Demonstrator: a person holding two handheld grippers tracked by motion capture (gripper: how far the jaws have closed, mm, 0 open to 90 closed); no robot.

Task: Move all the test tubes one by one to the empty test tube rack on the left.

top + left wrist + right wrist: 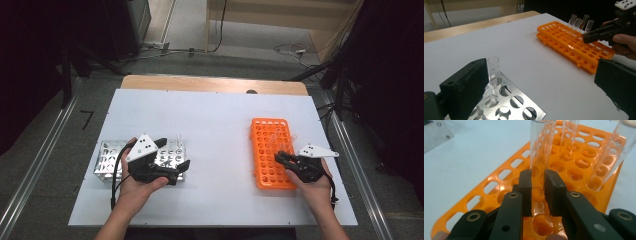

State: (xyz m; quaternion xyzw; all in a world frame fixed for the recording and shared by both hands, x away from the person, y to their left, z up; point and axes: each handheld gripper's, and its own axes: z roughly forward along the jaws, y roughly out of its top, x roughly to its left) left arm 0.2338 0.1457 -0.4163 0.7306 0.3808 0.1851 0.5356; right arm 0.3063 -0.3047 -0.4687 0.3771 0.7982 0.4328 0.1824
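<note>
An orange test-tube rack (265,150) lies on the right of the white table top, and several clear tubes (572,21) stand in it. My right gripper (538,185) is shut on one upright clear tube (540,147) whose lower end sits in a hole of the orange rack (499,187). From above, the right gripper (281,156) hovers over the rack's near right part. On the left stands a metal rack (106,162). My left gripper (174,153) is open above its right end. A single clear tube (493,67) stands in the metal rack (509,100), next to the left jaw.
The white board (215,125) has bare room between the two racks and behind them. Two more tubes (610,157) stand close to the held one. A wooden table edge (210,82) runs along the far side, with floor and cables beyond.
</note>
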